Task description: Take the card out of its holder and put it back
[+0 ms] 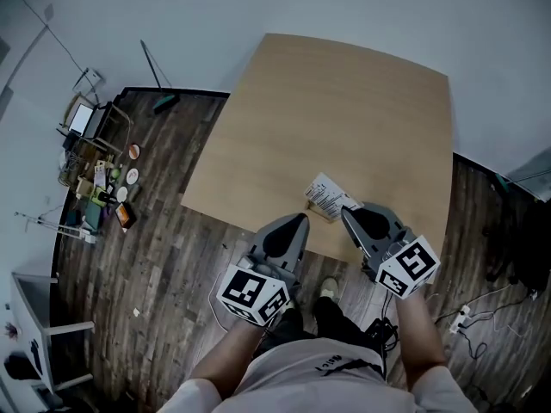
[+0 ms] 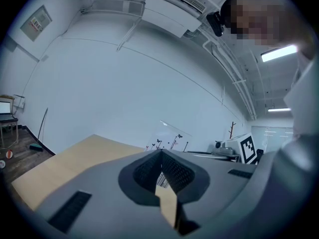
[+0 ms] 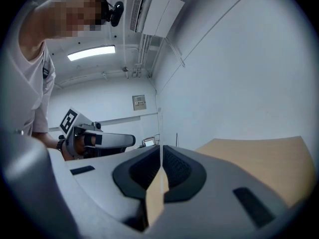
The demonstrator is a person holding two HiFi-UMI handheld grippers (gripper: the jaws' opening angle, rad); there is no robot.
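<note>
A white printed card (image 1: 325, 192) sits in a tan paper holder (image 1: 320, 211) at the front edge of the wooden table (image 1: 344, 101). My left gripper (image 1: 301, 220) meets the holder from the left, my right gripper (image 1: 347, 211) from the right. In the left gripper view the jaws (image 2: 161, 156) are shut on the tan holder (image 2: 168, 203), and a strip of barcode print from the card (image 2: 161, 180) shows just beyond it. The right gripper view also has shut jaws (image 3: 161, 151) pinching a tan edge of the holder (image 3: 154, 198).
A cluttered wire rack (image 1: 95, 179) and a broom (image 1: 164, 101) stand on the dark plank floor to the left. Cables and a power strip (image 1: 465, 317) lie at the right. The person's shoes (image 1: 327, 289) are under the table's front edge.
</note>
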